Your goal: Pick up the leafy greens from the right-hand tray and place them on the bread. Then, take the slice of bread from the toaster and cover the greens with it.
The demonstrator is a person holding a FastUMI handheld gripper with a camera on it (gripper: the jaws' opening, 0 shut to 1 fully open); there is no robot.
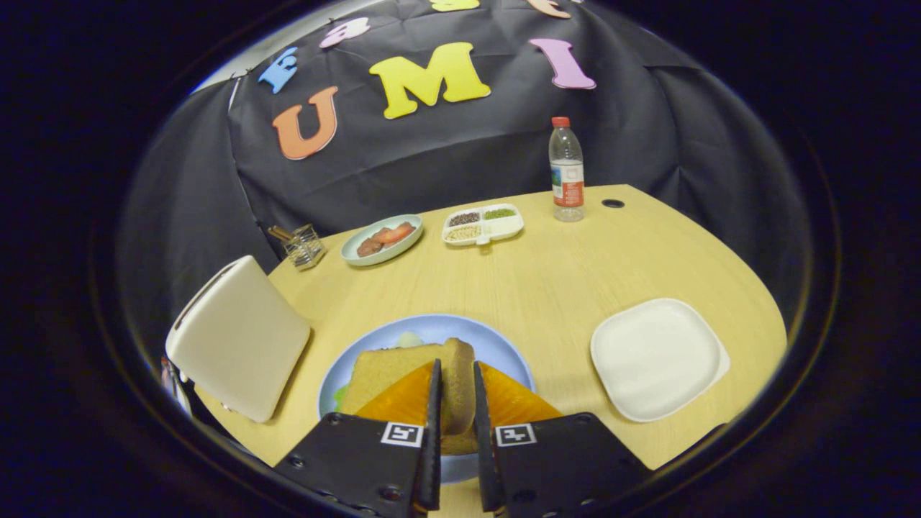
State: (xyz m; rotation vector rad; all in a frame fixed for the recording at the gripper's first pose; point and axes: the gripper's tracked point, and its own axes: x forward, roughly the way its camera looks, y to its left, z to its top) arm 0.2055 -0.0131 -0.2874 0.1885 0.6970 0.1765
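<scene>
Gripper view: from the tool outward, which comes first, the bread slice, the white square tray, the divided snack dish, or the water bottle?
1. Bread slice: pinched between the tool's fingers, over the blue plate.
2. White square tray: ahead, to the right.
3. Divided snack dish: far across the table.
4. Water bottle: farthest, by the booth wall.

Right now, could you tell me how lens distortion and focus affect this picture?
Gripper view: fisheye bends the pale wooden table edge; the clear plastic bottle stays sharp; the black gripper, fingers pressed on the tan bread slice, looms oversized.
</scene>
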